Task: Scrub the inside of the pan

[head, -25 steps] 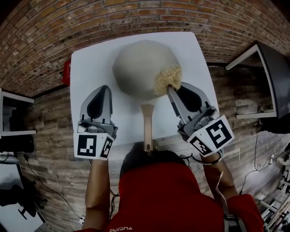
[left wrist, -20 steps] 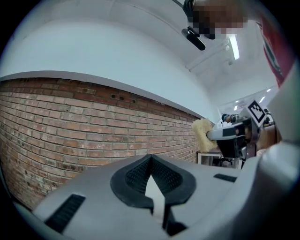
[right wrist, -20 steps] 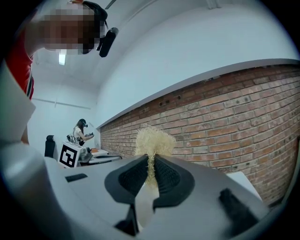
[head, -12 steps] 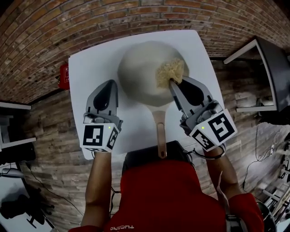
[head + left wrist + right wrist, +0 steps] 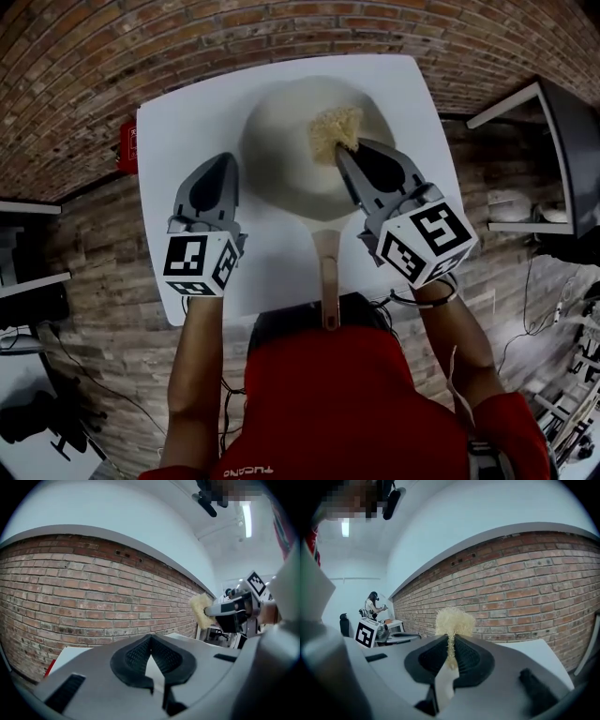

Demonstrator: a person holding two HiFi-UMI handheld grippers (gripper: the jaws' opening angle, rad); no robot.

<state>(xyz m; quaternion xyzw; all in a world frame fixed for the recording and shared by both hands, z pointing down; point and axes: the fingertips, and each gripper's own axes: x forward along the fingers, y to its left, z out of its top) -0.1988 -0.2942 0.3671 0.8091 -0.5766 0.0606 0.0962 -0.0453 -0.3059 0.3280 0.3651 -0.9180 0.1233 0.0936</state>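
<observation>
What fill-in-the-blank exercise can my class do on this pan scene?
1. The right claw is shut on the ____.
2. The left claw is shut and holds ____.
3. The pan stands on a white ____.
4. The handle points toward the ____.
Missing words: scrubber; nothing; table; person.

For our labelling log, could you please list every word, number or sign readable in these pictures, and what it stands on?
"TUCANO", seen upside down and small, so not certain: on the person's red shirt.
Small red object beside the white table: white print, too small to read.
Black-and-white marker cubes: square patterns only, no words.
</observation>
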